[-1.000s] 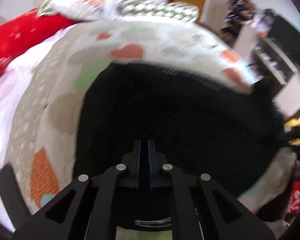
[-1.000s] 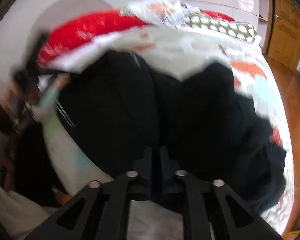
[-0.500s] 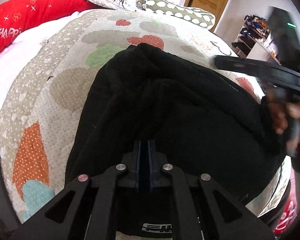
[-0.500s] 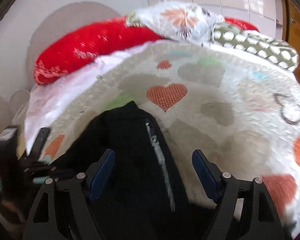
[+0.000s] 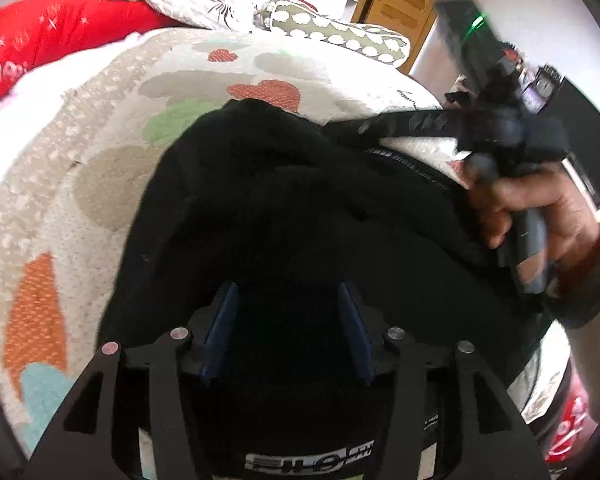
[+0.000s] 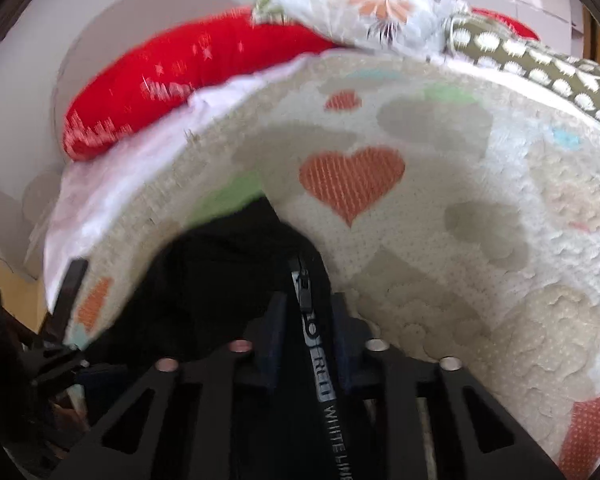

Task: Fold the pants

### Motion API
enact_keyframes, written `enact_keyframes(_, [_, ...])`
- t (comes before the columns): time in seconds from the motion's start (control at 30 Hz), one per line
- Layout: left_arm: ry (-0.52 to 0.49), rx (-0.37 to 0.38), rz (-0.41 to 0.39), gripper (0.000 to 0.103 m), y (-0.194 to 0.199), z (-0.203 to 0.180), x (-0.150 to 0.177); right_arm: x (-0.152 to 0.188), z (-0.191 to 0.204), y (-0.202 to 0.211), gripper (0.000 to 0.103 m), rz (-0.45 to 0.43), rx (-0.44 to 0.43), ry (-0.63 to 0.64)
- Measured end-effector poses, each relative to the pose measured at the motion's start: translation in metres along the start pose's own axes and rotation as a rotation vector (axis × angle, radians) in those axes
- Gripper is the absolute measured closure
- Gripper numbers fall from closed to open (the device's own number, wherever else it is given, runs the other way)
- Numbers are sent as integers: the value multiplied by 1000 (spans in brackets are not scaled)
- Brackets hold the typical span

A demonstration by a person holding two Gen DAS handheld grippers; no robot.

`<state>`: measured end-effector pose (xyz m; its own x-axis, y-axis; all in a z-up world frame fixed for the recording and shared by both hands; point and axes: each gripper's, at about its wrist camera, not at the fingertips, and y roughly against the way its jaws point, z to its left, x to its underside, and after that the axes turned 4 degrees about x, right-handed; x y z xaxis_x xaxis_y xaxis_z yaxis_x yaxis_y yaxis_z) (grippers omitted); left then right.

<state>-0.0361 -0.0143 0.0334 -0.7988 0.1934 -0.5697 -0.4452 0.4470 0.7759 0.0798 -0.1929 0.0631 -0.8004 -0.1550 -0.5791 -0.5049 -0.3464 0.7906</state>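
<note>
The black pants [image 5: 300,208] are lying bunched on the heart-patterned quilt [image 5: 100,160] of the bed, near its foot edge, with their bulk running away from that edge toward the pillows [image 6: 364,4] at the head. In the left wrist view the left tool [image 5: 288,328] is sitting right over the near part of the cloth, its blue pads set moderately apart with fabric lying between them but not pinched. In the right wrist view the right tool [image 6: 306,332] is working at the pants' right-hand edge, where a zipper [image 6: 303,280] and a printed strip are running straight between its pads; the gap there is narrow, and whether it is actually clamping I cannot tell. Both tools are about equally near.
</note>
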Motion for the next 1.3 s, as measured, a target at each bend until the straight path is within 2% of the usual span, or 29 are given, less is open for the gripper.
enact_keyframes(0.03, [-15, -35, -9, 51, 4, -2, 0, -2, 2, 14, 100, -31, -19, -4])
enact_keyframes(0.1, [-14, -35, -17, 51, 13, -1, 3, -5, 10, 38, 100, -80, -63, 18])
enact_keyframes(0.23, [10, -101, -58, 42, 36, 10, 7, -8, 19, 51, 100, -93, -48, 50])
enact_keyframes(0.4, [61, -114, -68, 40, 47, 26, 11, -5, 12, 18, 97, -1, -28, 14])
enact_keyframes(0.5, [74, -113, -62, 40, 47, 33, 16, -2, -3, -4, 91, 59, -13, -51])
enact_keyframes(0.57, [79, -111, -58, 40, 46, 34, 19, 3, -15, -13, 72, 102, -36, -108])
enact_keyframes(0.6, [80, -111, -57, 40, 44, 34, 18, 6, -22, -17, 67, 123, -40, -136])
enact_keyframes(0.67, [78, -113, -53, 37, 41, 36, 17, 10, -28, -20, 43, 139, -54, -159])
enact_keyframes(0.7, [76, -113, -47, 34, 38, 37, 17, 11, -32, -21, 41, 145, -82, -173])
enact_keyframes(0.77, [81, -115, -28, 34, 32, 39, 16, 13, -35, -26, 42, 148, -128, -199])
enact_keyframes(0.8, [91, -119, -24, 34, 29, 42, 16, 13, -34, -28, 47, 145, -148, -196])
enact_keyframes(0.83, [102, -118, -24, 34, 28, 44, 17, 13, -31, -30, 72, 146, -159, -183])
enact_keyframes(0.87, [112, -113, -25, 34, 28, 46, 17, 12, -27, -30, 86, 150, -157, -168])
enact_keyframes(0.93, [130, -107, -35, 34, 34, 49, 19, 6, -16, -15, 95, 91, -127, -126])
enact_keyframes(1.07, [162, -142, -60, 34, 52, 59, 24, -9, 8, 46, 97, -81, -159, -80])
enact_keyframes(1.13, [188, -175, -79, 34, 65, 67, 28, -10, 38, 81, 97, -153, -184, 14])
enact_keyframes(1.23, [261, -195, -126, 34, 88, 88, 37, 6, 87, 104, 97, -173, -188, 170])
enact_keyframes(1.3, [301, -200, -149, 34, 100, 98, 42, 29, 115, 102, 97, -140, -211, 239])
